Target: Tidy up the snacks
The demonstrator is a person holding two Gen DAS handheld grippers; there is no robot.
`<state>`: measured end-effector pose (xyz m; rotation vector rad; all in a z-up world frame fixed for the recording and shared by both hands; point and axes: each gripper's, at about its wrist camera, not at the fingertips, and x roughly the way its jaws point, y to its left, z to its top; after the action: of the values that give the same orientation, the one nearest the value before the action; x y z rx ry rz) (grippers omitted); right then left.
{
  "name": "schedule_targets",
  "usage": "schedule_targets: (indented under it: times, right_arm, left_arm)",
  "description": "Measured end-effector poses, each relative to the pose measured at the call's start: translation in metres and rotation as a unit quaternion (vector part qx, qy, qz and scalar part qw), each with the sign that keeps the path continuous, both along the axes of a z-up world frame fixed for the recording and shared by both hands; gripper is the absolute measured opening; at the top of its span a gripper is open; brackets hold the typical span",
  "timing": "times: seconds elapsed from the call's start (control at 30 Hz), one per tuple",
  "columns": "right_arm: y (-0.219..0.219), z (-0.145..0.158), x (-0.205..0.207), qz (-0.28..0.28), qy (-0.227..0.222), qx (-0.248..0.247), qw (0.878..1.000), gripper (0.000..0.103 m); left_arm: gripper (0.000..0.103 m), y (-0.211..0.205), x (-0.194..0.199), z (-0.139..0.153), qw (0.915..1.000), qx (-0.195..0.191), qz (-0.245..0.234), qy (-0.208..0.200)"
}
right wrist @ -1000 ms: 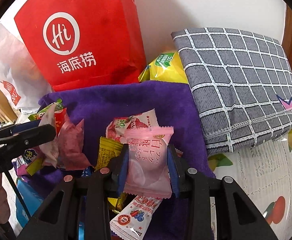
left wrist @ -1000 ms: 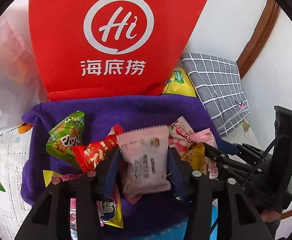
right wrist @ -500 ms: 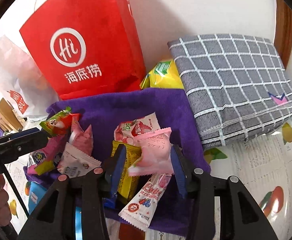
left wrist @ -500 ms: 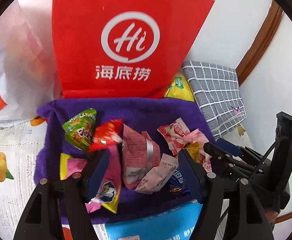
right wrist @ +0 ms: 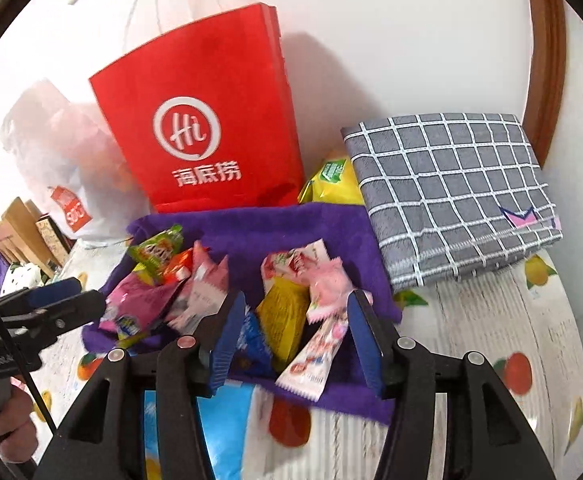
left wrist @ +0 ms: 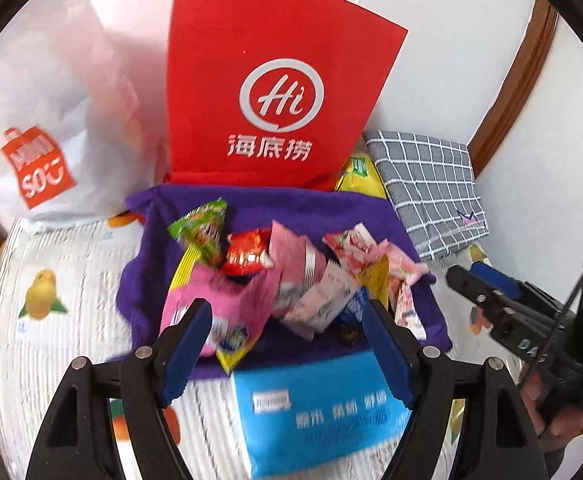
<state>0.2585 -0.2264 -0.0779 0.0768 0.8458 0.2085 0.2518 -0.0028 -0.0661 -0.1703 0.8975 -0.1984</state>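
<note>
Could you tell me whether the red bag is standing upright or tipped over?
Upright: the red bag stands against the wall, handles up, behind the purple cloth.

Two close downward wrist views, shared purple cloth (left wrist: 259,208)

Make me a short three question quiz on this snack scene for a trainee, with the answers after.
1. What colour is the towel under the snack packets?
2. True or false: the right gripper is clamped on a packet.
3. Which stands directly behind the towel: A) red paper bag, B) grey checked cloth, C) blue tissue pack?

Key: 1. Purple. 2. False; its jaws are opening and press on nothing. 3. A.
</note>
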Motion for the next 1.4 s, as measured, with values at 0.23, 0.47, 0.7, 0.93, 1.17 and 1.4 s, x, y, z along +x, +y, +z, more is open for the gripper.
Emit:
schedule_targets:
  times: [0.23, 0.47, 0.7, 0.93, 1.17, 1.4]
  right_arm:
    - [0.006, 0.014, -0.051, -0.019, -0.001, -0.009, 1.0, 0.053]
    - [0.009, 0.026, -0.107, -0.018, 0.013, 0.003, 1.0, 0.053]
    - [0.009, 0.04, -0.17, -0.031, -0.026, -0.007, 0.999, 0.071]
    - [0.003, 0.058, -0.219, -0.045, -0.062, -0.023, 0.997, 0.088]
    - [-0.005, 0.066, -0.247, -0.044, -0.068, -0.022, 0.996, 0.091]
    - [-0.012, 0.072, -0.261, -0.051, -0.075, -0.014, 0.996, 0.091]
  left_arm:
    - [0.076, 0.008, -0.048, 0.01, 0.9997, 0.008, 0.021, -0.013]
    - [0.084, 0.006, -0.106, 0.024, 0.9983, 0.03, 0.03, -0.04]
    - [0.091, -0.005, -0.156, 0.032, 0.9964, 0.047, 0.032, -0.064]
    - [0.091, -0.01, -0.197, 0.039, 0.9947, 0.055, 0.039, -0.078]
    - [0.091, -0.009, -0.225, 0.055, 0.9923, 0.059, 0.048, -0.098]
    - [0.091, -0.014, -0.243, 0.06, 0.9906, 0.068, 0.052, -0.106]
